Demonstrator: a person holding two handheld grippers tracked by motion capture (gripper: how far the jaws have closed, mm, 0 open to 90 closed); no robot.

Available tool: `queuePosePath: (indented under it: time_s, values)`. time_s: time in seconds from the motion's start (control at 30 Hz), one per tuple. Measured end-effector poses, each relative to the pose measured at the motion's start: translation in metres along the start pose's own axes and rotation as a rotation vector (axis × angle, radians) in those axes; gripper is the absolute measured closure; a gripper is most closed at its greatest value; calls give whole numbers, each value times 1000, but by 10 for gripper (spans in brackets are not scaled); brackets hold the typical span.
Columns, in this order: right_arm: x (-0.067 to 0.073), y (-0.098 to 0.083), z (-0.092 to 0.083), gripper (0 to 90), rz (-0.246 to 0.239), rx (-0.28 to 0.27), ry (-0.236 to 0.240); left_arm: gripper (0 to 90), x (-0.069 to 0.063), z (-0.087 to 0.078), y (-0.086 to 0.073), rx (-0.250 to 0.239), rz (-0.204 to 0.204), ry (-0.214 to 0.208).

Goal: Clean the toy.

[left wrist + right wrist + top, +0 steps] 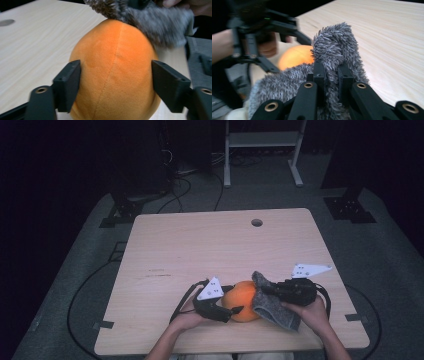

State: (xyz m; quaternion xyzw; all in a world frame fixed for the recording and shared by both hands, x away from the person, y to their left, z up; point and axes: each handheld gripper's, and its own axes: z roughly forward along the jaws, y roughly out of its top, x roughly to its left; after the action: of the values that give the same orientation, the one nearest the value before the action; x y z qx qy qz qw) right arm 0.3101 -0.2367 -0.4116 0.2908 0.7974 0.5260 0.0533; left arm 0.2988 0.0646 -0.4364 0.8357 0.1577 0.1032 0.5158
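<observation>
At the near edge of a pale wooden surface (180, 245), a person wipes an orange plush ball (242, 301) with a shaggy grey cloth (272, 306). From the left, the left claw (234, 311) reaches in from about eight o'clock of the ball; its jaws stand half open on either side of the ball, the black pads (68, 83) right at the plush flanks, though whether they press or merely bracket it cannot be told. The ball (115, 72) sits on the surface near the six o'clock edge, between the two hands. At its three o'clock side, the right claw (331, 75) is clamped tight on a fold of the cloth (337, 47), which drapes over the ball's upper right shoulder. The step in hand appears to be the wipe itself: one claw steadying, the other rubbing. The next move likely calls for the right claw to drag the cloth across the ball's top while the left keeps it from rolling.
</observation>
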Motion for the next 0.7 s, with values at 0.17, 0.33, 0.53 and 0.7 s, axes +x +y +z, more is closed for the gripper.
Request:
queuePosePath:
  time_s: [0.17,0.33,0.53,0.7]
  values:
    - [-5,0,-13,802,38,-26,-21,402,1,2,4,23,-30,52]
    - [20,21,-13,802,-12,-68,62,421,-1,4,7,0,-55,63]
    - [24,16,11,802,-27,12,50,289,-2,1,7,-2,-19,7]
    - [22,11,8,801,-25,16,61,116,9,-2,1,42,-17,-31]
